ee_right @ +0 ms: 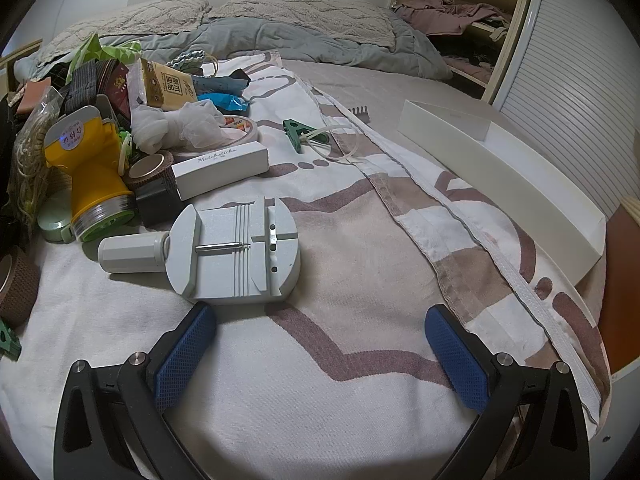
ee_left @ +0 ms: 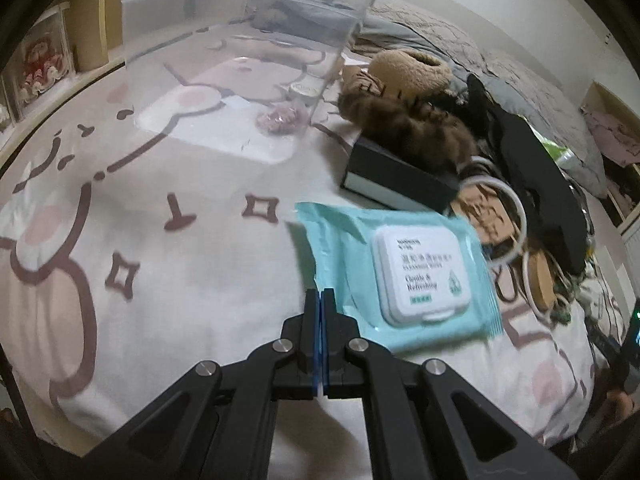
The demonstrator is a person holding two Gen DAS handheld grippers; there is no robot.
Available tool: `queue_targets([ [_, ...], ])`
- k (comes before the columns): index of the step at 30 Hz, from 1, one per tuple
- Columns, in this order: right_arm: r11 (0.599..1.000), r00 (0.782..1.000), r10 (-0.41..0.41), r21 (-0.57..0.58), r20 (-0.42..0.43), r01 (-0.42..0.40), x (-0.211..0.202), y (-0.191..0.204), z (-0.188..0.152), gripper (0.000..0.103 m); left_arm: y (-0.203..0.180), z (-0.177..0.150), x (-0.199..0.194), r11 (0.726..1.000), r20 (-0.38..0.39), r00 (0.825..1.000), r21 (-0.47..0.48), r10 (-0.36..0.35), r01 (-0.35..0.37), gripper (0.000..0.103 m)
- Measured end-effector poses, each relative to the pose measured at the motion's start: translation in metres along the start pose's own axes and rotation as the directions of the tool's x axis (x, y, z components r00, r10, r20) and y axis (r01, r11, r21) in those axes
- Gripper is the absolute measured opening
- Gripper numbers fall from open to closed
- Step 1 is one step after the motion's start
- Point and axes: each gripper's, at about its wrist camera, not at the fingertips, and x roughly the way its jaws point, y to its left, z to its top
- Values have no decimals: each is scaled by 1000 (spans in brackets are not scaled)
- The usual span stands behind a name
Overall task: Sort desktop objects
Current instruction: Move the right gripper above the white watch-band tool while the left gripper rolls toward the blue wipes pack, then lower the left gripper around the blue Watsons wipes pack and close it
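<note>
Hovering left tongs (ee_left: 320, 300) closed beside wipes pack (ee_left: 404, 276).

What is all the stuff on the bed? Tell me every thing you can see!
wet wipes pack: one, light blue with white lid, on the sheet right of the left gripper
black box: one, black, behind the wipes
furry slippers: a pair, brown, on and behind the black box
clear bin: one, see-through, far side of the sheet
watch tool: one, pale grey, just ahead of the right gripper
Matchsticks box: one, white, behind the watch tool
yellow torch: one, yellow, in the pile at left
tape rolls: several, brown and white, in the pile
white tray: one, white, at right
left gripper: one, black, blue pads, shut
right gripper: one, black, blue pads, open
</note>
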Motion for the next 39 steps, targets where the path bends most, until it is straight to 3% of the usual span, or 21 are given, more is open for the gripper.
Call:
queue_targets([
  [12, 1000, 1000, 2, 2, 1, -2, -2, -3, -3, 103, -28, -37, -22, 994, -113, 990, 64, -81, 89, 2],
  [16, 1000, 1000, 2, 2, 2, -2, -2, -4, -3, 103, -49, -49, -29, 980, -141, 983, 141, -119, 139, 1],
  [20, 1000, 1000, 4, 3, 3, -4, -2, -6, -5, 103, -60, -52, -32, 971, -122, 986, 195, -117, 140, 1],
  [24, 1000, 1000, 8, 6, 2, -8, -2, -6, -4, 103, -52, -38, -39, 977, -66, 991, 176, -113, 123, 1],
  [25, 1000, 1000, 7, 6, 2, -7, -2, -6, -4, 103, -49, -31, -41, 977, -45, 991, 166, -125, 131, 5],
  [27, 1000, 1000, 7, 6, 3, -7, -2, -7, -4, 103, -45, -17, -43, 975, -19, 987, 153, -162, 163, 31],
  [28, 1000, 1000, 8, 6, 3, -8, -2, -7, -4, 103, -44, -8, -42, 971, -20, 983, 154, -184, 184, 54],
  [29, 1000, 1000, 9, 7, 4, -9, -2, -8, -5, 103, -42, -2, -42, 968, -17, 980, 156, -199, 199, 61],
  [31, 1000, 1000, 11, 8, 4, -11, -3, -8, -6, 103, -42, 16, -42, 957, 4, 974, 188, -225, 221, 61],
  [34, 1000, 1000, 12, 10, 5, -12, -3, -8, -6, 103, -46, 32, -35, 941, -7, 973, 253, -232, 226, 71],
  [37, 1000, 1000, 12, 9, 6, -12, -3, -9, -6, 103, -57, 40, -23, 892, -53, 967, 376, -249, 250, 91],
  [39, 1000, 1000, 13, 10, 6, -13, -3, -10, -7, 103, -66, 39, -16, 843, -80, 967, 476, -243, 251, 95],
])
